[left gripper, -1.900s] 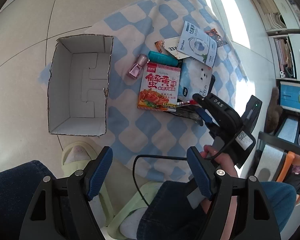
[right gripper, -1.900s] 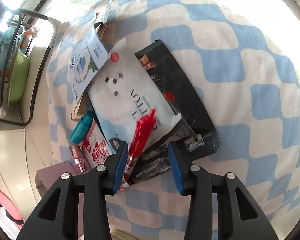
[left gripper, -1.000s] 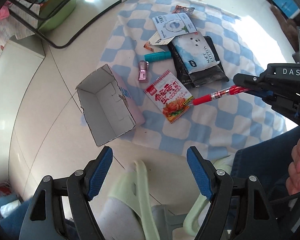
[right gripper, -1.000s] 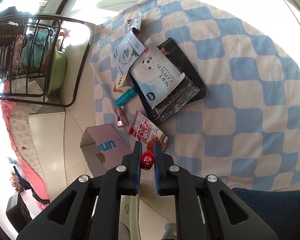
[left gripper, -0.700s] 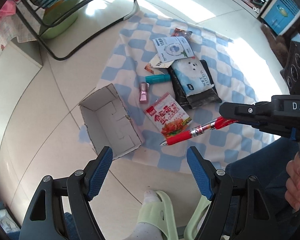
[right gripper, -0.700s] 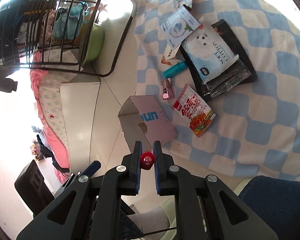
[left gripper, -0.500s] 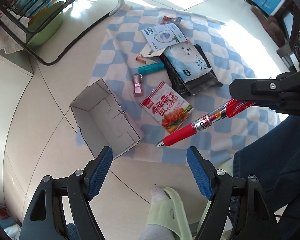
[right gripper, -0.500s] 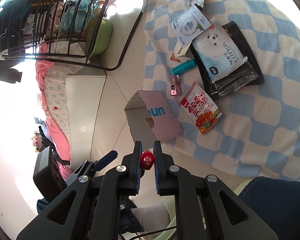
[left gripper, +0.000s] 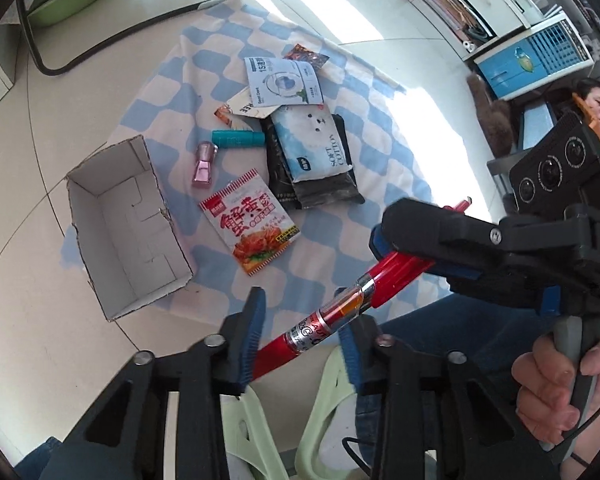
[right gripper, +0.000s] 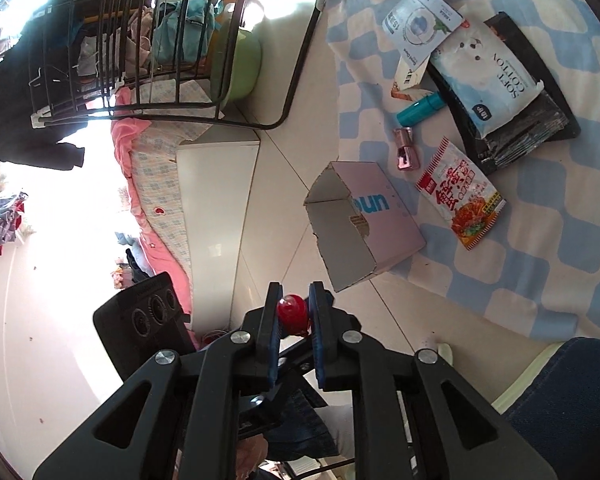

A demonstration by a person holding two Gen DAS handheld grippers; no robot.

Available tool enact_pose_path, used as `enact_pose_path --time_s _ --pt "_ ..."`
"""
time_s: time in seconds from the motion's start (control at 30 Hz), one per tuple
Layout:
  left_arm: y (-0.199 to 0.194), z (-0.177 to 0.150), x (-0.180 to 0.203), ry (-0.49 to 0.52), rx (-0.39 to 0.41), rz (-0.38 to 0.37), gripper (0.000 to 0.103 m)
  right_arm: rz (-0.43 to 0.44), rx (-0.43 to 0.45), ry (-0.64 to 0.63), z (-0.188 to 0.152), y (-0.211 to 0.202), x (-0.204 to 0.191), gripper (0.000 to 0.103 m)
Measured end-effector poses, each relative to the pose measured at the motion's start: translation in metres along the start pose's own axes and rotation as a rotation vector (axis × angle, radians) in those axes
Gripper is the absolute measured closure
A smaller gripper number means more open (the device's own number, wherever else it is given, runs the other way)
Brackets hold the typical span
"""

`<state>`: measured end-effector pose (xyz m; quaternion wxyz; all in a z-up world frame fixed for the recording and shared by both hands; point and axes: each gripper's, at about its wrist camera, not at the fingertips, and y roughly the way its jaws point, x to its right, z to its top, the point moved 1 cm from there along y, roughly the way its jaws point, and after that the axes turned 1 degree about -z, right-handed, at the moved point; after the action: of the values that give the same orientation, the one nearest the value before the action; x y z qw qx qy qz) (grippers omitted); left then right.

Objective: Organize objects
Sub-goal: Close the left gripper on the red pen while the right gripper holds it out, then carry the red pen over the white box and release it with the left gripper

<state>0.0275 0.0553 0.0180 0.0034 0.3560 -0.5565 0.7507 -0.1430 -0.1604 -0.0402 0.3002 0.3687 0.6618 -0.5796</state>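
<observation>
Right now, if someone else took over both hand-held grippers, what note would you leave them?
Right hand-held gripper: shut on the red pen, which is held in mid-air.
Left hand-held gripper: jaws have just been closing, with the pen's tip end between them; firm grip unclear.
Cardboard box: open, empty, at the checkered cloth's edge.
Done: pen is off the cloth.
Left, likely: box the pen, then the snack packet, nail polish bottle, teal tube, tissue pack and sachets.

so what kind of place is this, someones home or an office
Most likely a lived-in home: a checked blanket spread on a tiled floor, a drying rack hung with clothes, and pink bedding beside it.
</observation>
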Motion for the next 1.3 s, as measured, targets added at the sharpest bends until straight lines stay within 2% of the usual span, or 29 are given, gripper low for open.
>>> enact_pose_path --time_s 0.13,0.17,0.2,0.27,0.3,0.37,0.43,0.63,0.77,0.83,0.87,0.9,0.93,0.97,1.0,1.03,1.17,1.23,1.3 --pt "0.010 -0.002 0.008 0.074 -0.046 0.032 0.087 -0.022 0.008 0.022 0.002 0.004 0.003 0.084" --pt "0.012 -0.002 0.006 0.075 -0.047 0.043 0.089 -0.028 0.006 0.040 0.003 0.005 0.007 0.084" --pt "0.013 -0.001 0.001 0.063 -0.047 0.061 0.095 -0.034 0.005 0.058 0.003 0.006 0.010 0.083" --pt "0.013 0.004 -0.014 0.004 -0.042 0.081 0.095 -0.072 0.005 0.082 0.005 0.007 0.016 0.081" --pt "0.011 0.007 -0.023 -0.030 -0.035 0.086 0.095 -0.101 0.007 0.086 0.006 0.007 0.019 0.077" --pt "0.005 0.011 -0.042 -0.087 -0.014 0.112 0.095 -0.161 0.019 0.096 0.008 0.005 0.024 0.063" --pt "-0.004 0.014 -0.059 -0.155 0.020 0.124 0.095 -0.190 0.041 0.127 0.010 0.002 0.034 0.044" --pt "-0.032 0.018 -0.104 -0.336 0.129 0.170 0.095 -0.235 0.053 0.260 0.010 -0.002 0.064 0.043" --pt "-0.033 0.035 -0.122 -0.374 0.103 0.245 0.095 -0.278 0.078 0.283 0.009 -0.006 0.071 0.042" --pt "-0.027 0.045 -0.119 -0.380 0.097 0.215 0.095 -0.309 0.083 0.277 0.010 -0.007 0.072 0.036" --pt "-0.025 0.047 -0.123 -0.398 0.092 0.196 0.091 -0.324 0.087 0.275 0.010 -0.007 0.072 0.034" --pt "-0.027 0.051 -0.119 -0.423 0.096 0.197 0.072 -0.337 0.091 0.275 0.009 -0.007 0.074 0.032" --pt "-0.029 0.051 -0.122 -0.444 0.111 0.194 0.059 -0.349 0.094 0.279 0.009 -0.006 0.075 0.030" --pt "-0.031 0.048 -0.123 -0.457 0.128 0.182 0.037 -0.357 0.095 0.290 0.009 -0.005 0.079 0.028" --pt "-0.032 0.047 -0.126 -0.473 0.135 0.167 0.030 -0.361 0.093 0.304 0.009 -0.003 0.083 0.021" --pt "-0.034 0.045 -0.129 -0.496 0.132 0.156 0.030 -0.363 0.088 0.320 0.008 -0.001 0.088 0.017" --pt "-0.039 0.030 -0.136 -0.562 0.117 0.100 0.030 -0.421 0.052 0.423 0.009 0.012 0.118 0.016" --pt "-0.035 0.023 -0.136 -0.584 0.107 0.071 0.030 -0.520 0.024 0.446 0.011 0.019 0.131 0.016" --pt "-0.024 0.021 -0.133 -0.592 0.078 0.034 0.030 -0.604 -0.003 0.413 0.016 0.028 0.138 0.016"
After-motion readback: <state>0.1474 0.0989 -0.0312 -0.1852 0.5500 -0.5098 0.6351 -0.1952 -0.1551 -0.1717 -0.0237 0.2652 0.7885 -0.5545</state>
